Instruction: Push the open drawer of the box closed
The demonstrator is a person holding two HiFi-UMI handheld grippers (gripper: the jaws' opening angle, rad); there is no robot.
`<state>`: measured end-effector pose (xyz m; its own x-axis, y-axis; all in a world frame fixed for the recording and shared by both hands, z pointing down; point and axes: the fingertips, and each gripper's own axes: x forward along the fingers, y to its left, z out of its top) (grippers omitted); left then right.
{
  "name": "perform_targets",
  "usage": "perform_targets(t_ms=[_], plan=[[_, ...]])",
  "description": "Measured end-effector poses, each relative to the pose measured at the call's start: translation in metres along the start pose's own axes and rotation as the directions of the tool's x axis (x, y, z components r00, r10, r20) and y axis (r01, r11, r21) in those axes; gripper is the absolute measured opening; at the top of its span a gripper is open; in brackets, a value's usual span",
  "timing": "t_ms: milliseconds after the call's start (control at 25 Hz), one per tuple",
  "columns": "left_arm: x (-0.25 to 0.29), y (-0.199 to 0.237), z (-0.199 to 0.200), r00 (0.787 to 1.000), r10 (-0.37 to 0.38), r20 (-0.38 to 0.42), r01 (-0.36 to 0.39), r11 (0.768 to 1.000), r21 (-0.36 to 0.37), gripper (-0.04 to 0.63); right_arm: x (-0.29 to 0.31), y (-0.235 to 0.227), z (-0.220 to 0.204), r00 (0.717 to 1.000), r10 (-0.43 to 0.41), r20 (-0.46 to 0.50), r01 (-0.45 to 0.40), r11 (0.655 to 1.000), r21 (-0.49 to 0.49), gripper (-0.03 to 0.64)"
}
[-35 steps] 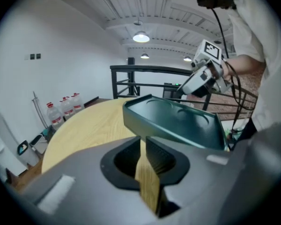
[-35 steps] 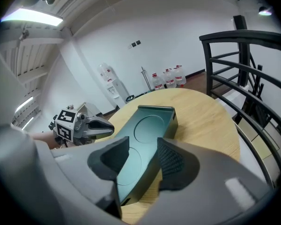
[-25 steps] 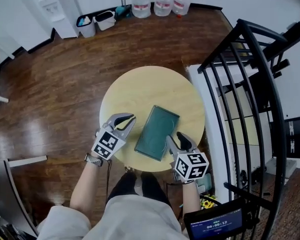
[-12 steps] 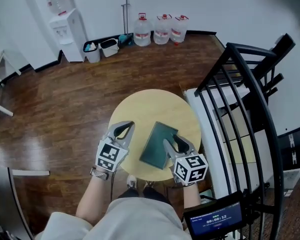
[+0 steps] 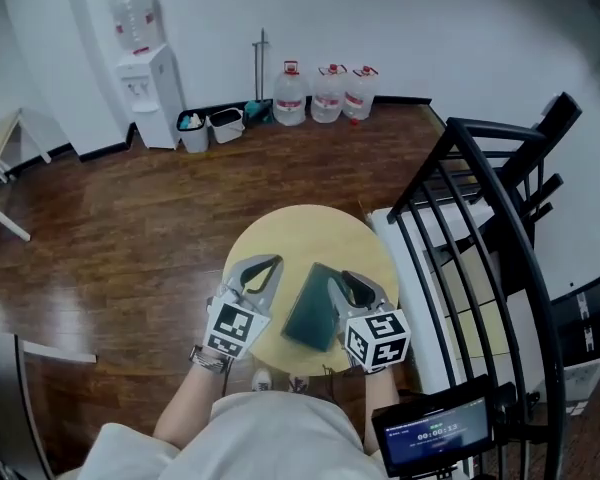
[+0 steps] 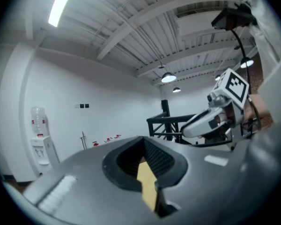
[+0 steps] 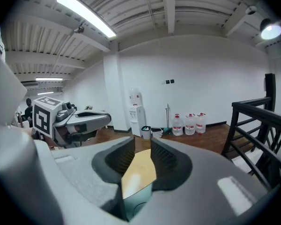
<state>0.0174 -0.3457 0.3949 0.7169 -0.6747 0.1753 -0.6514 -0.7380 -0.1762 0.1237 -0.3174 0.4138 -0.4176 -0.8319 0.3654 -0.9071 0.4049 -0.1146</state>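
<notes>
We note box (image 5: 313, 308), axis 1–7 o'clock, at 9 o'clock of nearer R tongs (image 5: 345, 280): half-spread, just been closing, empty. L tongs (image 5: 264, 265) pressed together.

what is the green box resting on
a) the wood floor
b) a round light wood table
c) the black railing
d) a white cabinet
b: the head view shows the green box lying flat on the round table, toward the table's near edge.
</notes>
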Motion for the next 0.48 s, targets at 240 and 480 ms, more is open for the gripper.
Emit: perform_targets(t_ms=[240, 480], plan=[[-0.012, 0.013, 0.006, 0.999, 0.051, 0.013, -0.051, 0.998, -0.031, 0.008, -0.004, -0.004, 0.026, 0.994, -0.046, 0.096, 0.051, 0.997, -0.051, 0.038], [-0.023, 0.021, 0.006, 0.996, 0.085, 0.018, -0.084, 0.996, -0.04, 0.008, -0.013, 0.0, 0.043, 0.982, -0.091, 0.164, 0.114, 0.985, -0.133, 0.003]])
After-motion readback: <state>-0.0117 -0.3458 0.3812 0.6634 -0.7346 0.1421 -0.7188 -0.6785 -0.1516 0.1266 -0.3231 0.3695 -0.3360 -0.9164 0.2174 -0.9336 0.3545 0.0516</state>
